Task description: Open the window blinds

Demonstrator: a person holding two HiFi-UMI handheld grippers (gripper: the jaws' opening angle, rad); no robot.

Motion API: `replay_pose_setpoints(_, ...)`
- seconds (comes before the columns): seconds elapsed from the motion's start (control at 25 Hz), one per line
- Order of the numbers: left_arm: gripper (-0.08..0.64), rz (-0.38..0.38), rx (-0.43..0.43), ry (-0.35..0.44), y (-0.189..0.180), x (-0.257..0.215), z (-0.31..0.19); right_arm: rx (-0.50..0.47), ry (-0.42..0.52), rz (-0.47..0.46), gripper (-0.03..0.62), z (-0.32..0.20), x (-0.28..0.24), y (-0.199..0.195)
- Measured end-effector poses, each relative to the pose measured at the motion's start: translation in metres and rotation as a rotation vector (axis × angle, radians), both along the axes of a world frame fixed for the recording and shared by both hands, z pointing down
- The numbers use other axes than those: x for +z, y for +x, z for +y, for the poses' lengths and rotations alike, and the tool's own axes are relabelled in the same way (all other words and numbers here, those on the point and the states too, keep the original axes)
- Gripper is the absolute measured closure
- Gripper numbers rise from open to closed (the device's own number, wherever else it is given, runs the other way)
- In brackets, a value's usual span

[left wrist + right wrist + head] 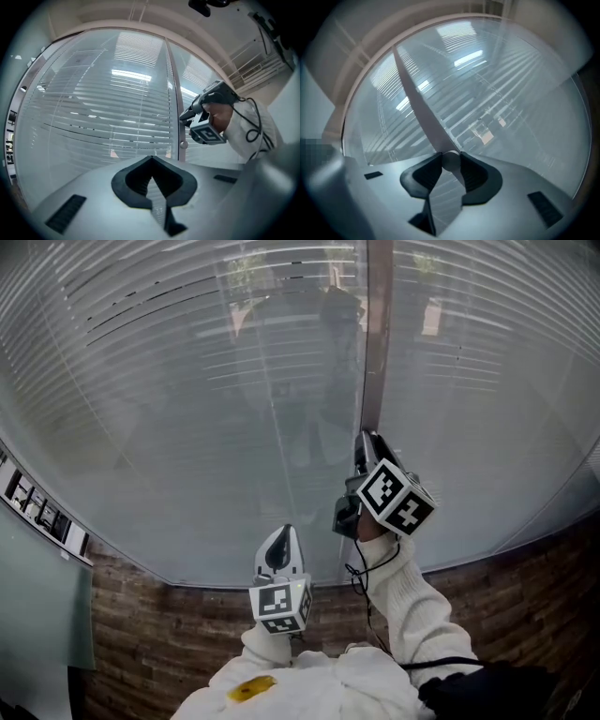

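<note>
Horizontal slatted blinds (pixel 187 381) sit behind glass, split by a grey upright frame bar (pixel 379 334). My right gripper (pixel 364 441) reaches level onto that bar. In the right gripper view its jaws (pixel 450 165) are shut on a small round grey knob (pixel 451 159) on the bar (pixel 417 103). The left gripper view shows the right gripper (pixel 184 117) at the bar (pixel 172 93), with another small round knob (pixel 183 145) just below it. My left gripper (pixel 284 532) hangs lower and to the left, short of the glass, jaws (pixel 151 160) shut on nothing. The slats (pixel 103 108) lie nearly closed.
A brown brick wall (pixel 141 634) runs below the window sill. Framed pictures (pixel 37 507) hang on the wall at the left. My white sleeve (pixel 408 596) and a black cable lead up to the right gripper.
</note>
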State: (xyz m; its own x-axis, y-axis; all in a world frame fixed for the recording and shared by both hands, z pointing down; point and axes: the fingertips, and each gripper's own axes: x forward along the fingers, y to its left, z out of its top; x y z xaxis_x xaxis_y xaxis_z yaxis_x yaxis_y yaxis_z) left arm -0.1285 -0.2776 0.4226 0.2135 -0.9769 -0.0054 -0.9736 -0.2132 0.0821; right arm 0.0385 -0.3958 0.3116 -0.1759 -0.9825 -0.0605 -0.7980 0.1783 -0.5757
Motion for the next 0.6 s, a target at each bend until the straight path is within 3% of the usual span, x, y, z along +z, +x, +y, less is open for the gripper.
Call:
replay_pose_setpoints(0.24, 0.561, -0.006, 0.0, -0.001, 0.001, 0.001, 0.0, -0.051, -0.05, -0.502, 0.46, -0.001, 0.003, 0.005)
replay_pose_setpoints(0.6, 0.561, -0.017, -0.01, 0.009, -0.001, 0.003, -0.001, -0.082, -0.05, -0.932, 0.46, -0.001, 0.011, 0.008)
